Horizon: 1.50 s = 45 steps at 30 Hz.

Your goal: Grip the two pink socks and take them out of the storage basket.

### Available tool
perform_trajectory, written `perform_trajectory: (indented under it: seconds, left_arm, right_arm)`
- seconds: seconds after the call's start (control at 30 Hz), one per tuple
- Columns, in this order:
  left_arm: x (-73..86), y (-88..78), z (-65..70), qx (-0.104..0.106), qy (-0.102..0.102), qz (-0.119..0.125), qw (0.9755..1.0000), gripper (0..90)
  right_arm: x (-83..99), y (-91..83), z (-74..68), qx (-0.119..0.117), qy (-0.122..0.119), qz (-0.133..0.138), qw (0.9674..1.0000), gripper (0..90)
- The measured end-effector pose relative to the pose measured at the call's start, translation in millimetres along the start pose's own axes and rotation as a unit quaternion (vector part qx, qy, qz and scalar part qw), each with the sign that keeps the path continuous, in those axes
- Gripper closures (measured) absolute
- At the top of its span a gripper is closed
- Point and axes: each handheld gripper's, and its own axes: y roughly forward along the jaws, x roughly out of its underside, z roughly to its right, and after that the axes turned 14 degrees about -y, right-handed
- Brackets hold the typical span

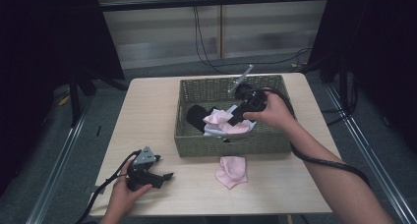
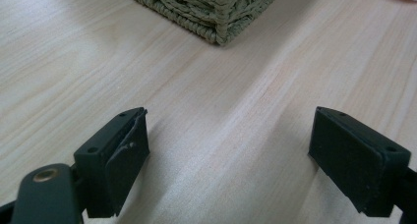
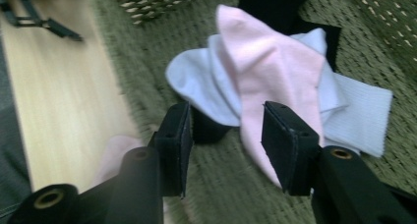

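We are hovering the right gripper (image 3: 223,145), jaws apart and empty, above the pink cotton sock (image 3: 268,67) inside the woven green rectangular basket (image 1: 196,89) at the table's far edge. We are resting the left gripper (image 2: 226,160), jaws spread wide and empty, near the table's near left corner.

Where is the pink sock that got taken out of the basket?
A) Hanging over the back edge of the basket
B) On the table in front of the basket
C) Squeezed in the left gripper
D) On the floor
B: one pink sock lies flat on the wooden table, just in front of the woven basket.
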Motion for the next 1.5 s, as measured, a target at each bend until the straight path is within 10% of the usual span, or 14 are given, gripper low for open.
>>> perform_trajectory:
  seconds: [0.53,1.23,1.5]
  left_arm:
    - [0.2,0.3,0.1,0.002,0.0,0.002,1.0,14.6]
    - [0.1,0.0,0.1,0.001,0.0,0.0,1.0,14.5]
    - [0.2,0.2,0.1,0.002,0.0,0.002,1.0,14.5]
  right_arm:
    - [0.1,45.6,30.5,0.032,0.026,-0.023,0.9989,42.0]
    - [1.4,69.6,38.4,0.021,0.022,-0.083,0.996,85.6]
    - [1.9,53.0,37.8,0.018,0.031,-0.081,0.9961,87.7]
